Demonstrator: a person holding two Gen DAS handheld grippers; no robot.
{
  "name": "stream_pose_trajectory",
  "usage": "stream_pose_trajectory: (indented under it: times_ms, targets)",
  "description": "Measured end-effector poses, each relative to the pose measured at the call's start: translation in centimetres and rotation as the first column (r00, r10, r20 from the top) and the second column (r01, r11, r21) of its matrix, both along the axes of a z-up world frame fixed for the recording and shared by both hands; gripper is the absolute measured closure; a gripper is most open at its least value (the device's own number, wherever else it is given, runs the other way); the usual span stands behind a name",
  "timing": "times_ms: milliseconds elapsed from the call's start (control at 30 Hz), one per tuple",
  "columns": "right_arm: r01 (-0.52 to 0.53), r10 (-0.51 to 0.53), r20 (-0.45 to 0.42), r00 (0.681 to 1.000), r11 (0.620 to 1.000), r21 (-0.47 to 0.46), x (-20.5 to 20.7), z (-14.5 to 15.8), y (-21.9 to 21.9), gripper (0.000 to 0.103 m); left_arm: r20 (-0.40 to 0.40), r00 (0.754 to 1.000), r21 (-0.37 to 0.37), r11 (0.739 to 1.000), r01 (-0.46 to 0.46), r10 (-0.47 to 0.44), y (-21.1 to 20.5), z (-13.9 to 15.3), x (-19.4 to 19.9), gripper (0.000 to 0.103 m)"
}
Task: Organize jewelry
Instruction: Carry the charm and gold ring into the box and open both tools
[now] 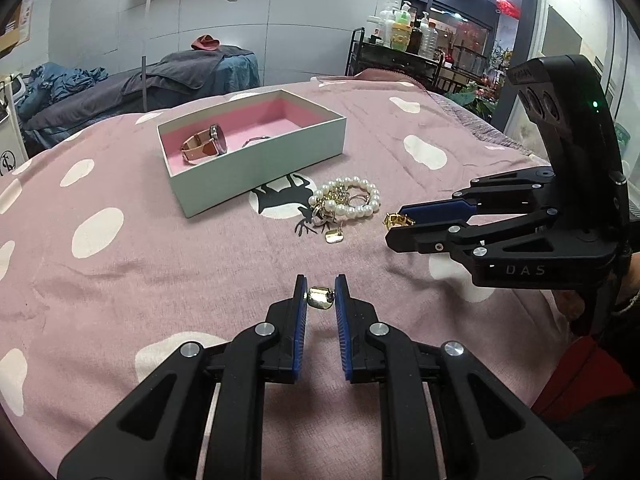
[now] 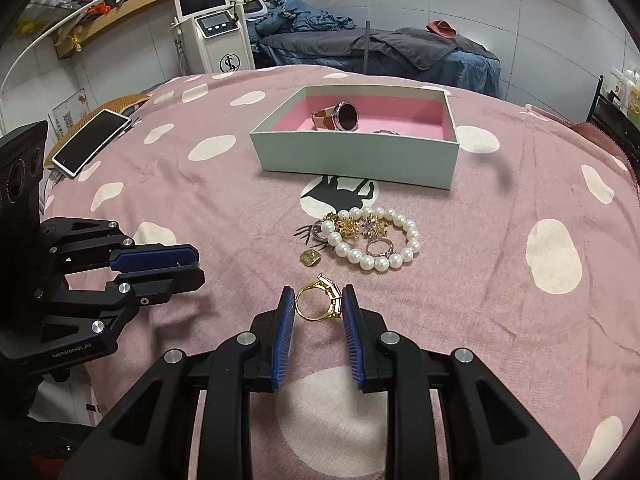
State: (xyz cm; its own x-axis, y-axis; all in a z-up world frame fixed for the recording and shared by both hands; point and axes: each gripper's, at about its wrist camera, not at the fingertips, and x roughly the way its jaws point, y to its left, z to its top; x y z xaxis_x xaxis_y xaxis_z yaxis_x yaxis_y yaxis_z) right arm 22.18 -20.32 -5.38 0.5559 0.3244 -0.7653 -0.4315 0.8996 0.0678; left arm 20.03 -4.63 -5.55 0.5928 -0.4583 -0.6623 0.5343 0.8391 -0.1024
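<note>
Each tool grips one piece, ready for the pale green pink-lined box point(image 2: 352, 152) ahead: left tool point(image 1: 321, 296) clamps a small gold charm point(image 1: 320, 298), right tool point(image 2: 318, 304) a gold stone-set ring point(image 2: 320, 300).

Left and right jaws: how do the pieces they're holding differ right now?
The left gripper holds a small solid gold piece, rounded and shiny, with no opening visible. The right gripper holds an open gold ring with pale stones along its top, clearly the wider item. The right jaws stand further apart. Both pieces are gold-coloured, pinched between blue pads just above the pink spotted blanket.
</note>
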Motion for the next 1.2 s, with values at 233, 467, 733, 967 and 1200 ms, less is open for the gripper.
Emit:
stream_pose_trajectory:
  times_ms: [233,467,733,967,1200]
  targets:
    - [0.0,-0.001,0.026,1.0,1.0,0.013,1.2,1.9,0.0,0.079,0.038,0.999,0.004,1.0,0.0,0.0,0.1,2.1,2.0,0.089]
    - [0.005,-0.005,0.058,0.998,1.0,0.001,3.7,3.6,0.3,0.079,0.026,0.999,-0.026,0.999,-0.04,0.04,0.8,3.2,6.1,0.089]
    - [0.014,-0.013,0.065,0.998,1.0,-0.017,8.0,4.7,0.8,0.079,0.018,0.996,-0.03,0.996,-0.082,0.082,1.3,4.6,10.8,0.089]
    - [0.013,-0.011,0.055,0.998,0.999,-0.032,11.5,4.7,1.7,0.079,-0.049,0.993,-0.005,0.994,-0.11,0.11,1.0,4.0,15.3,0.089]
    - [0.025,-0.024,0.034,0.999,0.999,-0.033,14.8,4.2,2.3,0.079,-0.102,0.986,0.034,0.991,-0.127,0.13,0.5,2.5,18.7,0.089]
